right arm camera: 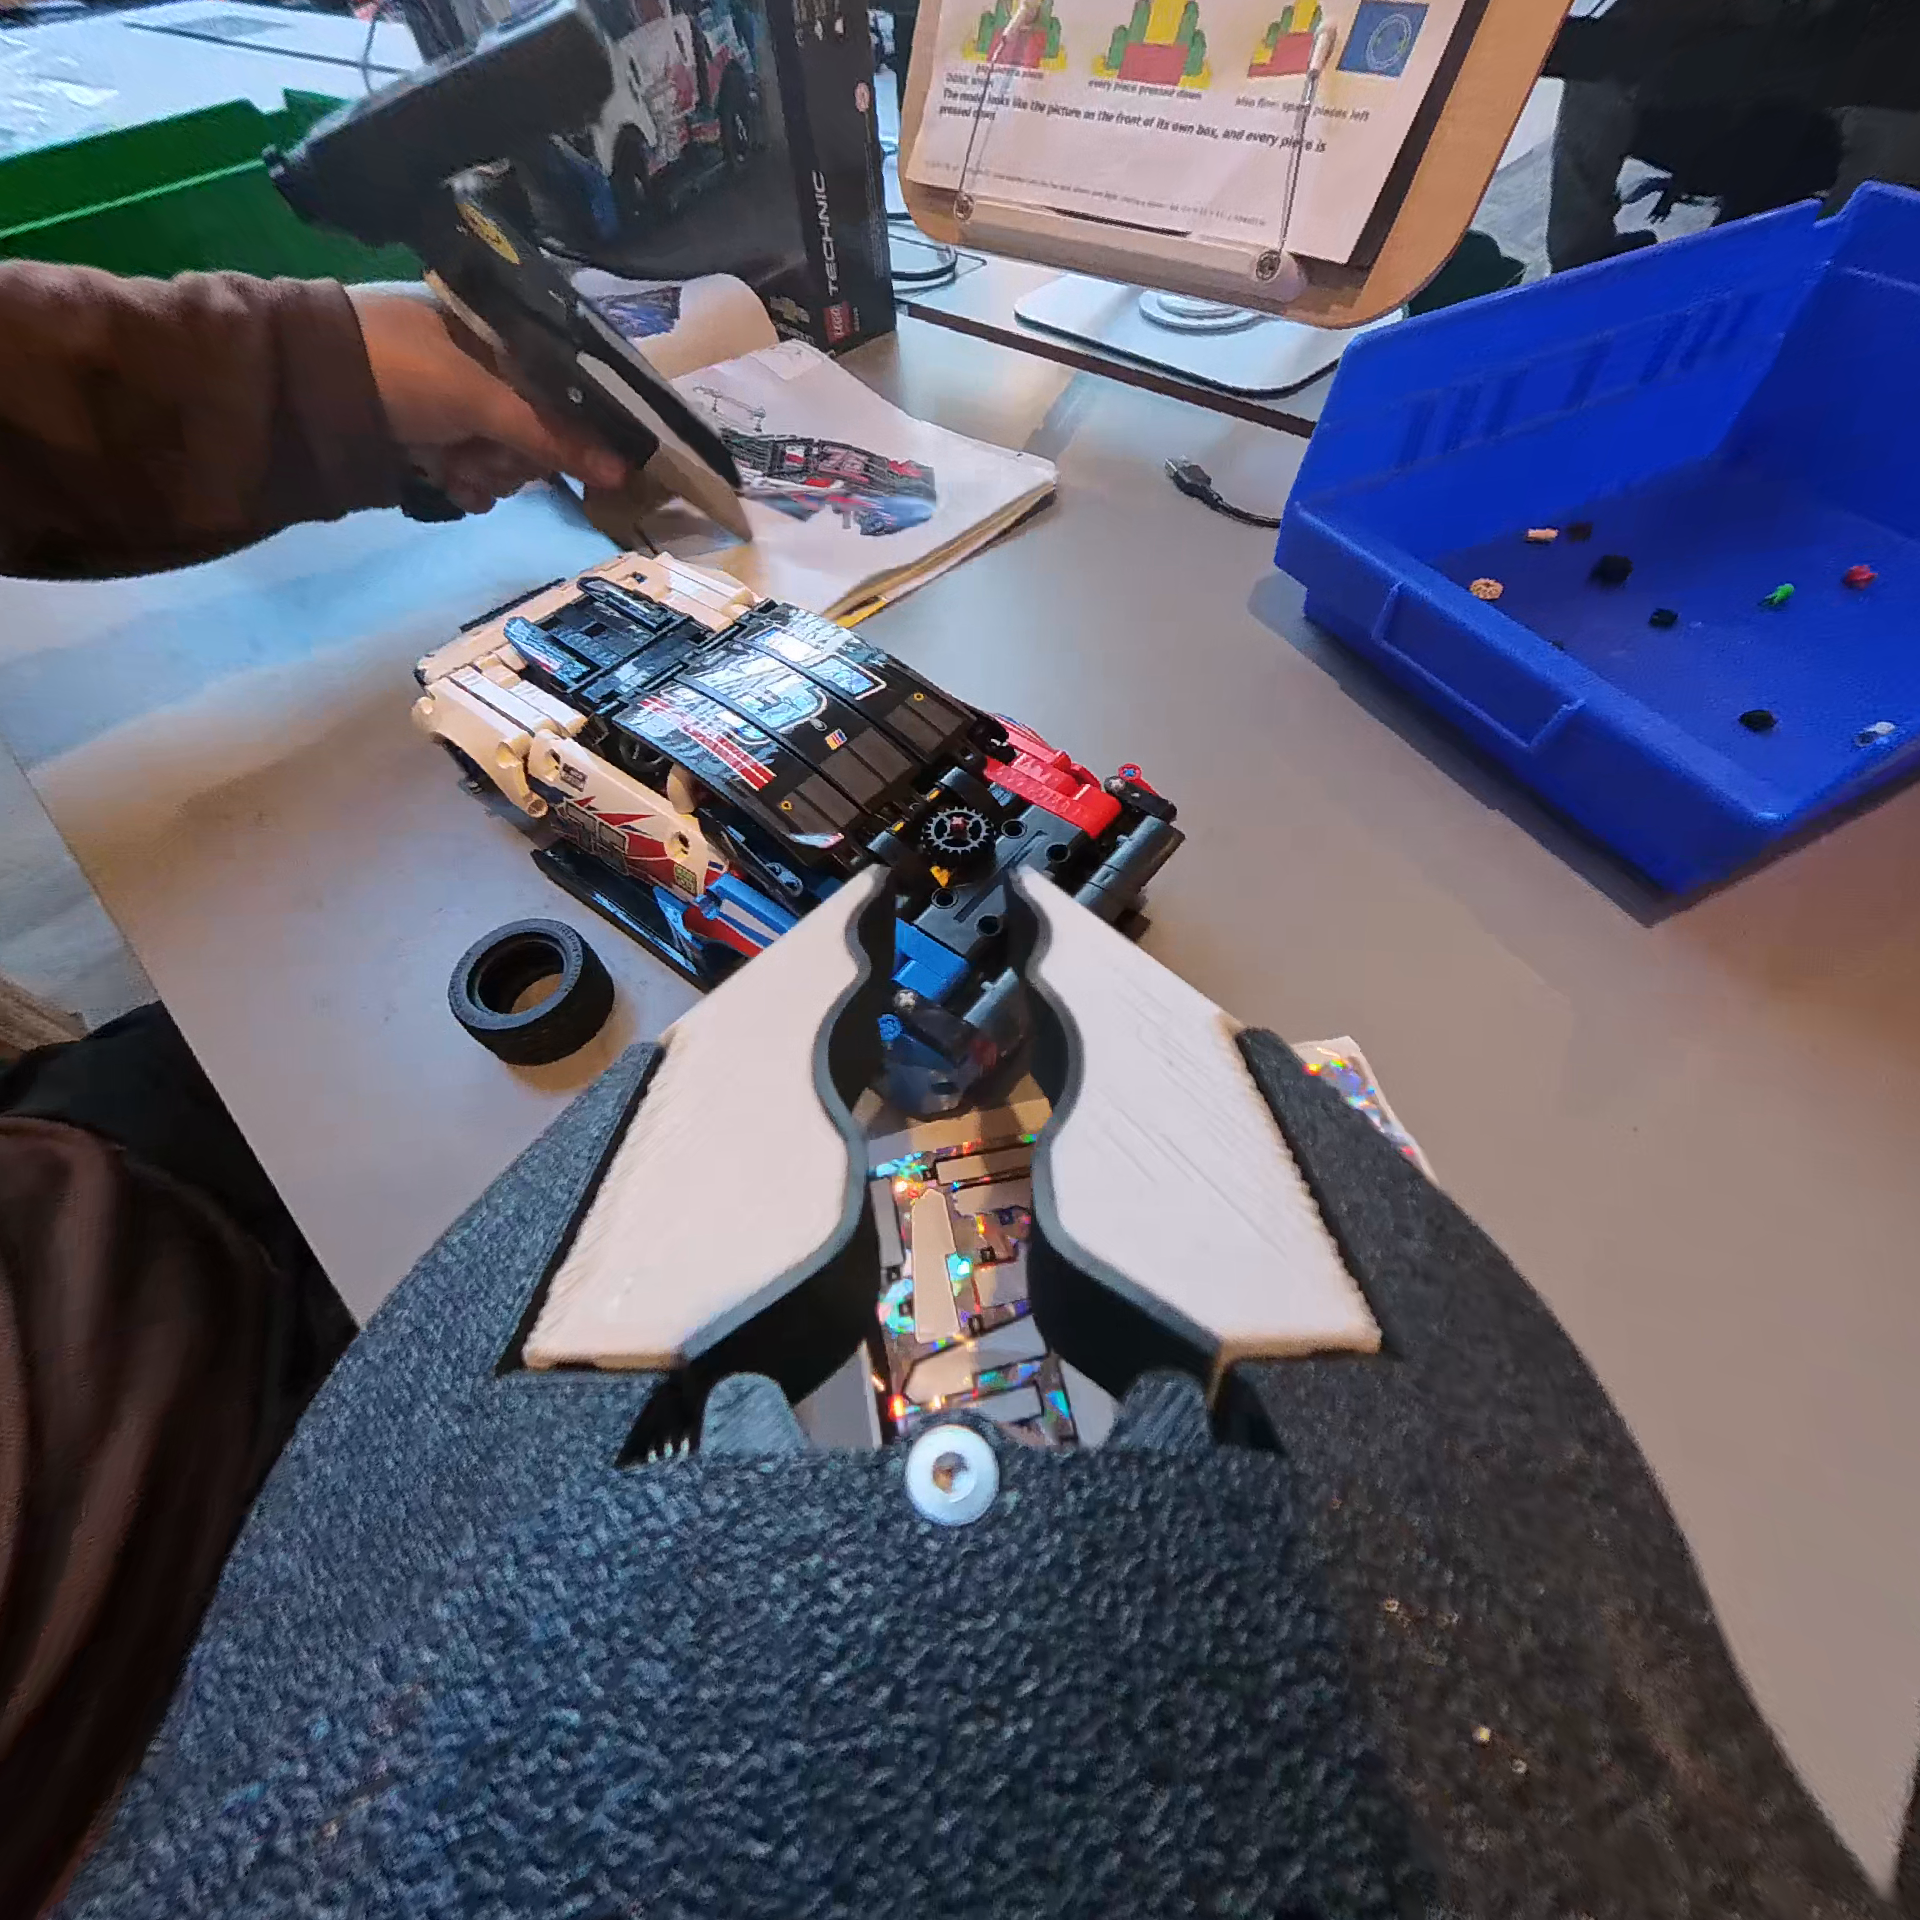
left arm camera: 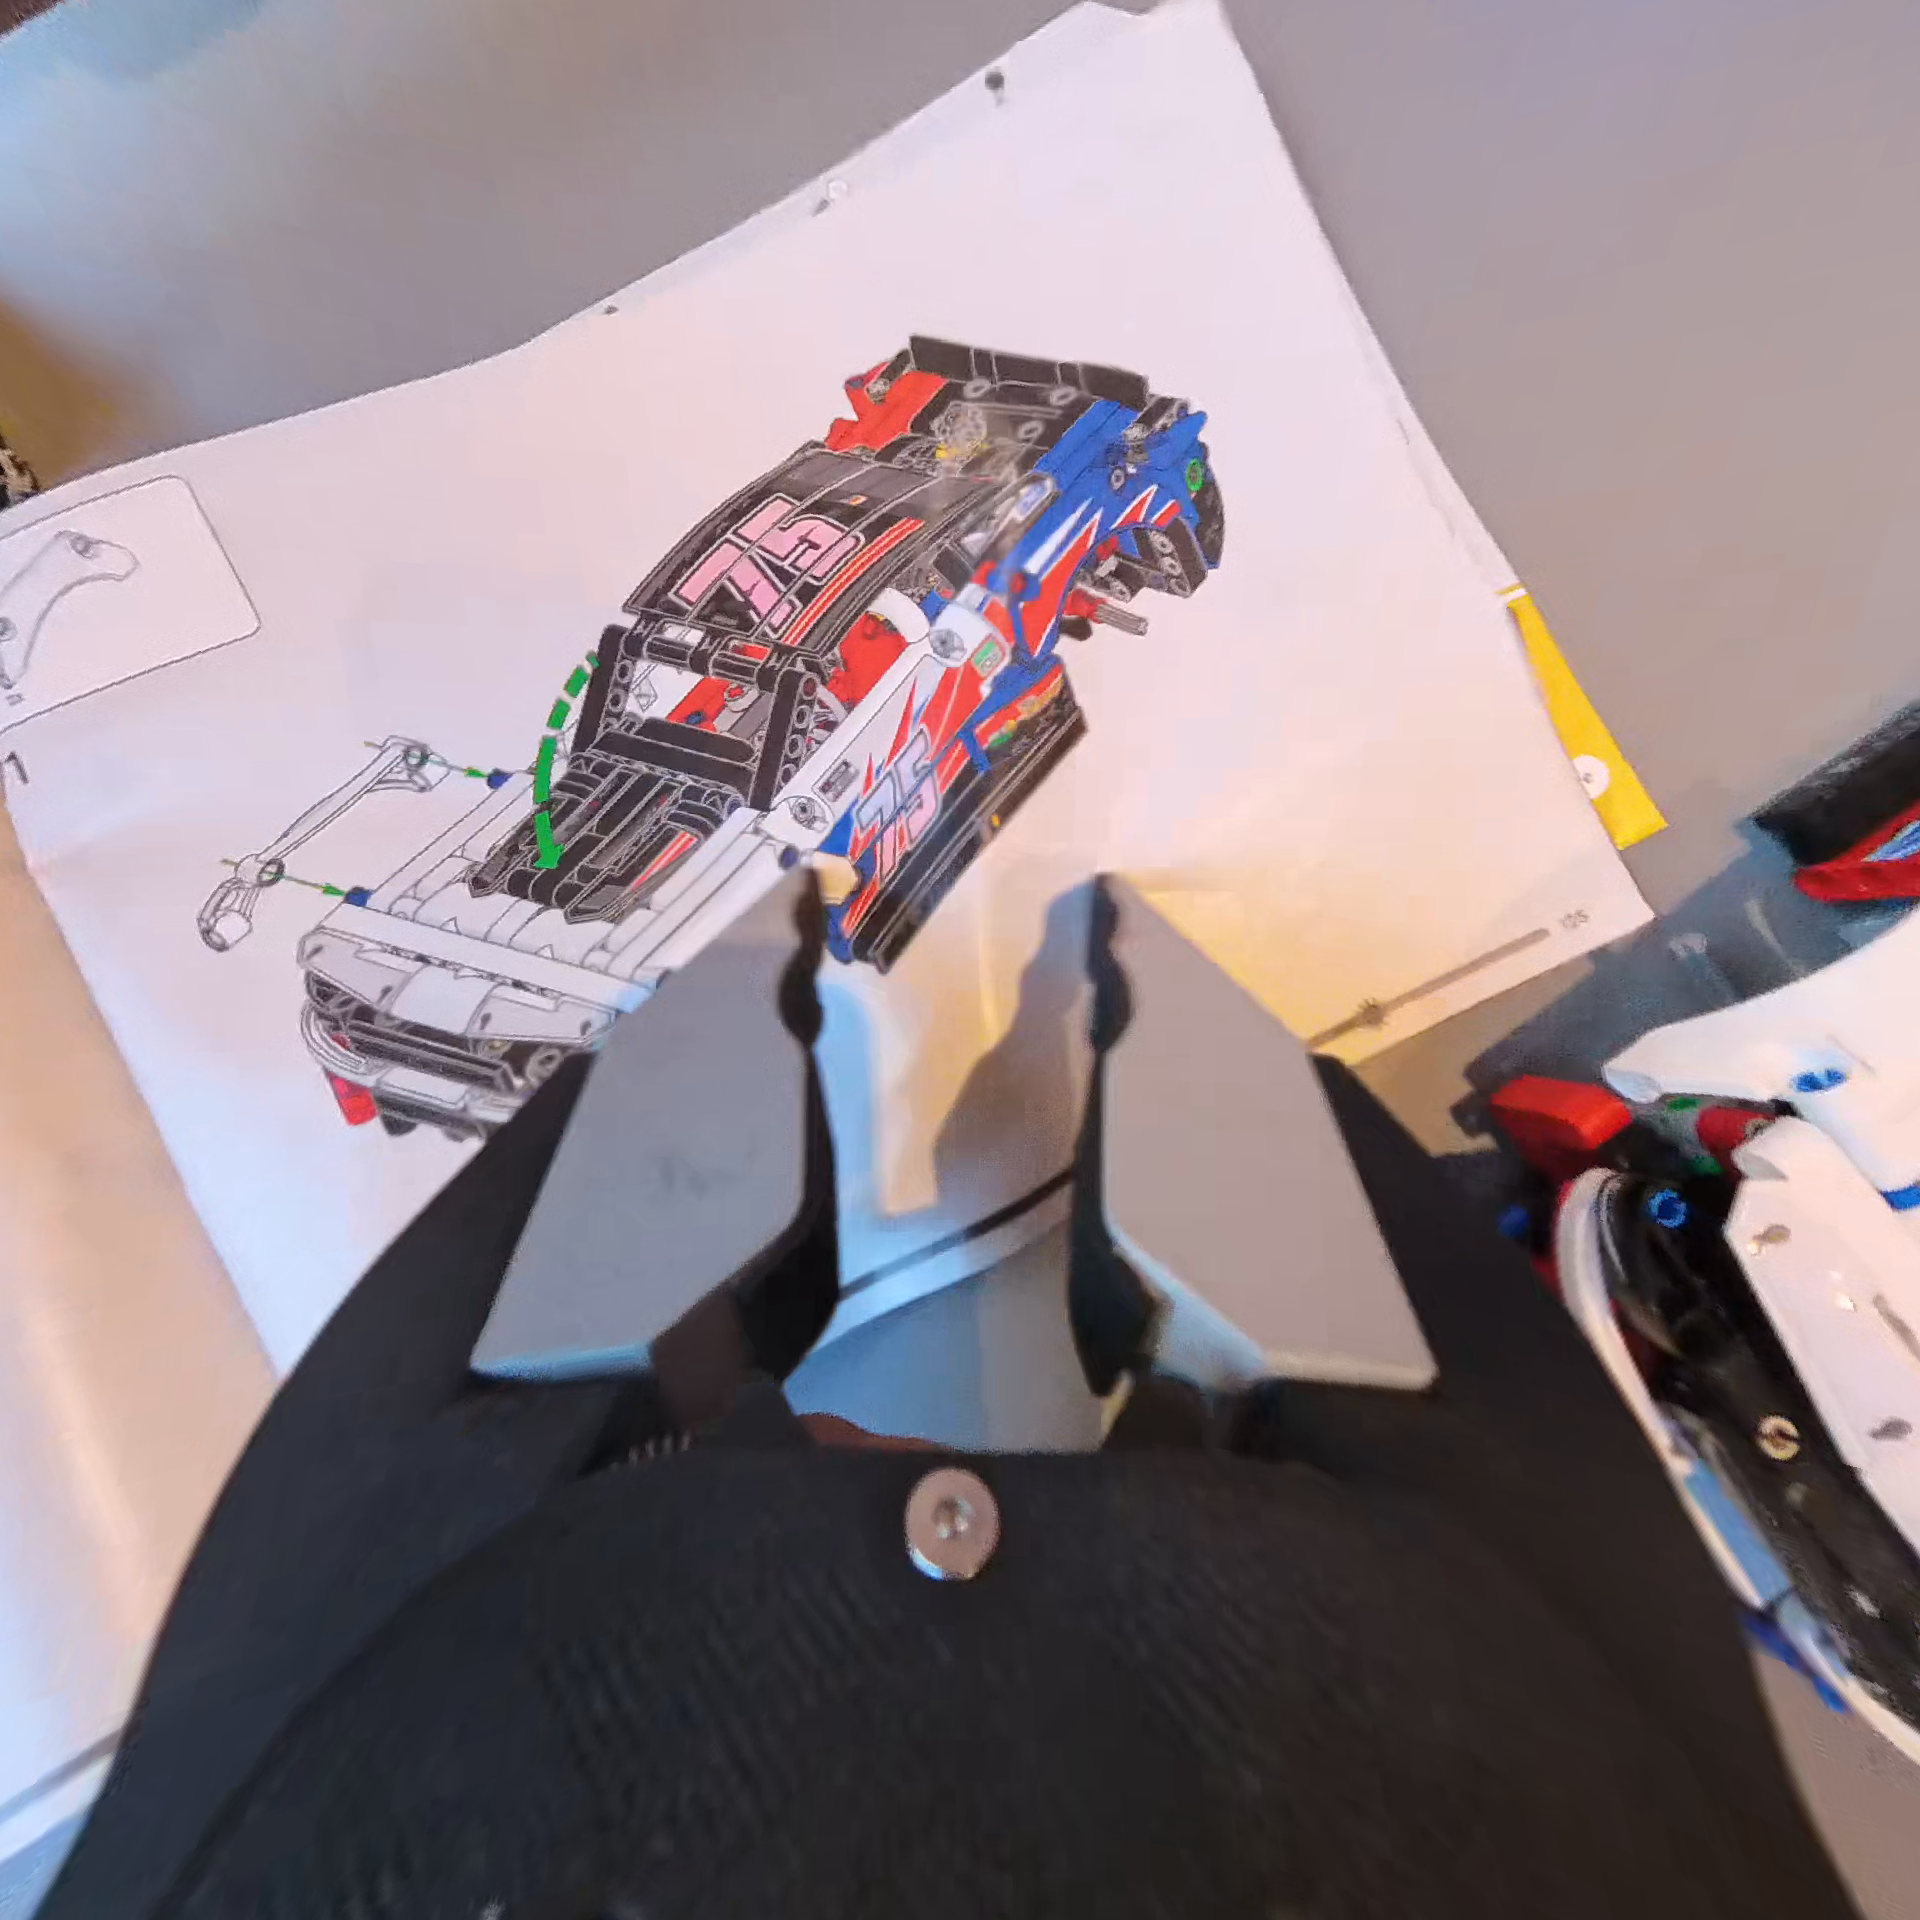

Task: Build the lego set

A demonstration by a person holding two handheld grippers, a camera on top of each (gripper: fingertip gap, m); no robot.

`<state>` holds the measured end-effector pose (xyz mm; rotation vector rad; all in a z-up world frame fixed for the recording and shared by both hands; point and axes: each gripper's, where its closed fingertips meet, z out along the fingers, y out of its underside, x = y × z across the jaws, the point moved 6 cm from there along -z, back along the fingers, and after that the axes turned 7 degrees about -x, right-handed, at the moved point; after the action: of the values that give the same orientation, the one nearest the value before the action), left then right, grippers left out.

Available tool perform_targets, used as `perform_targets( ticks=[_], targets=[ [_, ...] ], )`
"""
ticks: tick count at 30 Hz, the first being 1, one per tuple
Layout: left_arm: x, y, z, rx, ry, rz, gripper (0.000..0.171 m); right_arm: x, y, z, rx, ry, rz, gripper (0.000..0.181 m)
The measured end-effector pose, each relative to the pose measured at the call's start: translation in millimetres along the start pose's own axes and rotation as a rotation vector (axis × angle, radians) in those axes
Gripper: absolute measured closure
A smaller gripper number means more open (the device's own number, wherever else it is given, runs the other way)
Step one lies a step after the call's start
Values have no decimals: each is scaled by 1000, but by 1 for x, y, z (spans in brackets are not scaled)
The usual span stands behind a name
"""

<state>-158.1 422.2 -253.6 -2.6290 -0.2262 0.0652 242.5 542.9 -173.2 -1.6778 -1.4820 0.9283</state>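
Observation:
The lego car (right arm camera: 727, 727), white, black, red and blue, lies on the grey table (right arm camera: 1351, 1039). My right gripper (right arm camera: 953, 883) is closed around its blue rear end, with the car's tail between the fingers. My left gripper (left arm camera: 951, 894) is open and empty, held above the open instruction booklet (left arm camera: 1247, 727), whose page shows a drawing of the car. It also shows in the right wrist view (right arm camera: 675, 509), held by a hand above the car's white front. The car's front is at the right edge of the left wrist view (left arm camera: 1766, 1247). A loose black tyre (right arm camera: 530, 992) lies left of the car.
A blue bin (right arm camera: 1351, 540) with several small loose pieces stands at the right. A shiny sticker sheet (right arm camera: 956, 1247) lies under my right gripper. The set's box (right arm camera: 831, 208), a board on a stand (right arm camera: 1143, 156) and a green box (right arm camera: 156, 197) stand at the back. A cable plug (right arm camera: 1205, 483) lies near the bin. The left gripper's tips are roughly 40 cm from the right gripper's.

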Motion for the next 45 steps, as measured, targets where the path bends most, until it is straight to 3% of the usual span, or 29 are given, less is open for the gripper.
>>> perform_targets(
  ticks=[4,5,17,25,29,36,41,45],
  targets=[
    [1,3,-1,35,8,24,165,-6,-2,6,-12,-32,-5,160],
    [0,3,-1,43,3,23,168,-8,-2,7,-21,-36,-13,160],
    [-22,6,-42,278,159,-78,171,-37,-30,40,-125,-84,-121,160],
    [-61,5,-101,507,259,-152,171,-65,-67,90,-230,-141,-216,158],
    [-91,21,-122,549,238,-166,171,-73,-111,149,-354,-172,-325,156],
    [-155,67,-145,650,223,-310,171,-125,-190,306,-518,-394,-296,151],
    [-195,106,-156,700,150,-364,168,-175,-213,413,-591,-445,-253,150],
    [-215,132,-167,726,95,-346,157,-201,-217,467,-626,-419,-259,146]
  ],
)
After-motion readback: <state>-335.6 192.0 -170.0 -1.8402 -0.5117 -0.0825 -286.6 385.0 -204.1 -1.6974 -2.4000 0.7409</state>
